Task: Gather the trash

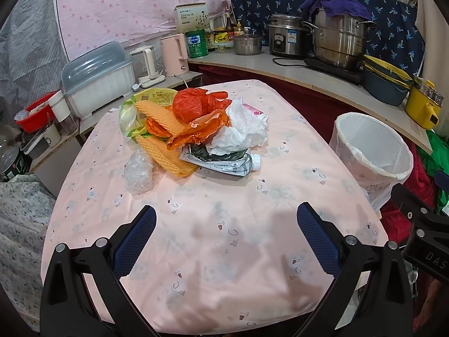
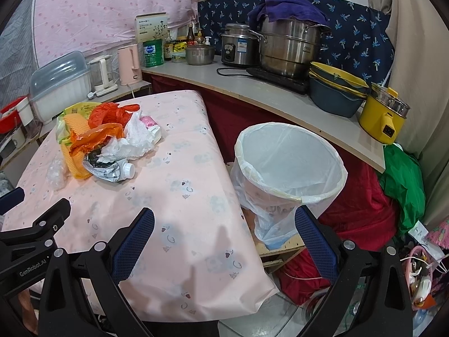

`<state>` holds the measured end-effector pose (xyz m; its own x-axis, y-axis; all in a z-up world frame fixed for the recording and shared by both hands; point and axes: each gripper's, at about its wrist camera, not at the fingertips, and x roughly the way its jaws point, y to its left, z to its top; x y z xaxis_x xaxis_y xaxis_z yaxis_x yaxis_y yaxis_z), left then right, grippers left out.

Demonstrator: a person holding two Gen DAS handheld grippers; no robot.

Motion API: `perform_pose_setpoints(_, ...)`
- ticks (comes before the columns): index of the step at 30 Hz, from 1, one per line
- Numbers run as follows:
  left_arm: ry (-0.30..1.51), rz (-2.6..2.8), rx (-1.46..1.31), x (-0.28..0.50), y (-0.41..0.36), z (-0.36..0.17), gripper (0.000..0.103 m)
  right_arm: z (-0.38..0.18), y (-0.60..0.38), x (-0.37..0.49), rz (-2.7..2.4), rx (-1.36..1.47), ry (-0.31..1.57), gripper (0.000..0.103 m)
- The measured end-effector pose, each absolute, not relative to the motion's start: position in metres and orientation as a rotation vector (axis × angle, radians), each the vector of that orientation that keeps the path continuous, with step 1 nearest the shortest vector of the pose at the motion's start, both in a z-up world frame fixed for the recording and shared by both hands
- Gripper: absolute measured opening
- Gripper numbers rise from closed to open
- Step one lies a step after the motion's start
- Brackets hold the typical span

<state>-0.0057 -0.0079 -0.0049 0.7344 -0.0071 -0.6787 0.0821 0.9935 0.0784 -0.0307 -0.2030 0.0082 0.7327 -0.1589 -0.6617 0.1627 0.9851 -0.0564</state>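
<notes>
A pile of trash lies at the far side of the pink table (image 1: 224, 224): orange plastic bags (image 1: 196, 106), white tissue (image 1: 241, 132), yellow foam netting (image 1: 168, 146), a crushed carton with a white cap (image 1: 227, 163), a clear plastic wad (image 1: 139, 172) and a green-yellow wrapper (image 1: 151, 98). The pile also shows in the right wrist view (image 2: 106, 140). A bin lined with a white bag (image 1: 373, 151) (image 2: 289, 165) stands right of the table. My left gripper (image 1: 226, 224) is open and empty over the near table. My right gripper (image 2: 224, 227) is open and empty at the table's right edge, near the bin.
A counter (image 2: 252, 90) behind holds steel pots (image 2: 289, 47), a rice cooker (image 2: 238, 45), stacked basins (image 2: 334, 90) and a yellow pot (image 2: 384, 118). Kettles (image 1: 174, 56) and a lidded dish box (image 1: 95, 78) stand left. Red and green cloth (image 2: 393, 196) lies on the floor right.
</notes>
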Motion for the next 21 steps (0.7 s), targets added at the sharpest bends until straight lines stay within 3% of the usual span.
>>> perform_pose_setpoints(21,0.777,-0.061,0.067,0.014,0.014,-0.011,0.096,0.004,-0.194,-0.014,-0.198,0.01,0.727,0.096)
